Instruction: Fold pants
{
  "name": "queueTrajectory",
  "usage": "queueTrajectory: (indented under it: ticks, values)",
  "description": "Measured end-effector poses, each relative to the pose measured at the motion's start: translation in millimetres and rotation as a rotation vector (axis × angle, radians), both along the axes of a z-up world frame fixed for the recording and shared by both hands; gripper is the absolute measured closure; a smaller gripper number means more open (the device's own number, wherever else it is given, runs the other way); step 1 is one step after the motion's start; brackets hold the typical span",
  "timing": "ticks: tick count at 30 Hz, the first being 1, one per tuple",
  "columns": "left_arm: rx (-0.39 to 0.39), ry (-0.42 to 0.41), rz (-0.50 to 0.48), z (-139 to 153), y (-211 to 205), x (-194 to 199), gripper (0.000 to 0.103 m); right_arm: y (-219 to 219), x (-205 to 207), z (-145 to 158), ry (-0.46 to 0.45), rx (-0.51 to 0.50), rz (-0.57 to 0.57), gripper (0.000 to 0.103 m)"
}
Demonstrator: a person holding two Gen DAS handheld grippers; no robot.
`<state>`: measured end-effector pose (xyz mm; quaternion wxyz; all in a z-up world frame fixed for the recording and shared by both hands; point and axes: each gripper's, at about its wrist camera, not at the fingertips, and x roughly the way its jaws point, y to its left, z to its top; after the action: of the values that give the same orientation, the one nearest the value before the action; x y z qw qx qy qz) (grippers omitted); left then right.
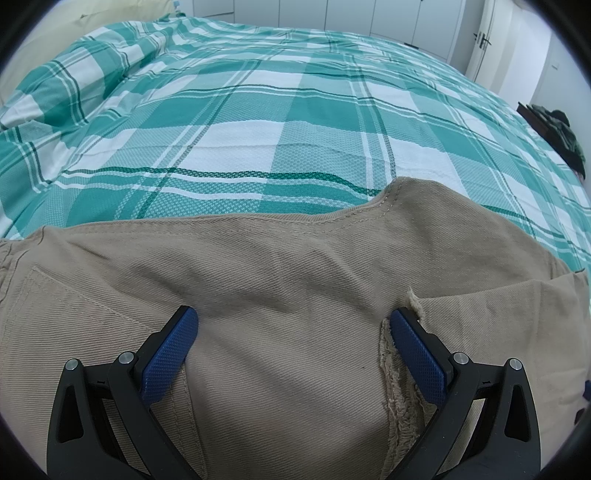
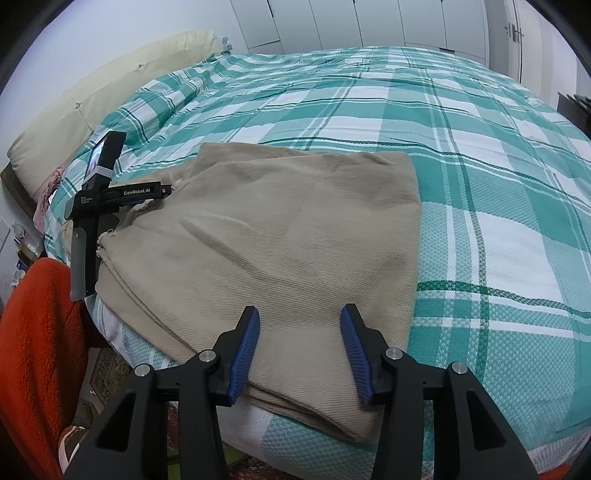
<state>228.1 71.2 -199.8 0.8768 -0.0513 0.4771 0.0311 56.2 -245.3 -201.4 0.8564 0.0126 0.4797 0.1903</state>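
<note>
Bed (image 2: 480,184) holds our pants (image 2: 277,240) folded compactly; left gripper (image 1: 293,334) and right gripper (image 2: 300,334) hang spread, pinching nothing; perhaps one fold remains.

The pants (image 2: 258,236) are plain khaki-beige twill, with paler frayed edges. The bedspread (image 2: 480,155) beneath them is a teal, white and dark green plaid. Both grippers, left (image 1: 293,317) and right (image 2: 300,314), are black with blue textured pads (image 2: 245,350). A cream headboard (image 2: 92,99) lies beyond, an orange-red fleece sleeve (image 2: 33,339) at the left, and white cupboards (image 2: 369,22) behind.
</note>
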Motion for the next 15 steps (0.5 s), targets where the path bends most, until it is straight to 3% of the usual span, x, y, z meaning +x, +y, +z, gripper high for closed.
queueTrajectory:
  ticks: [15]
  values:
    - [0.000, 0.000, 0.000, 0.3, -0.1, 0.0, 0.000, 2.0, -2.4, -0.8, -0.007, -0.003, 0.003, 0.054]
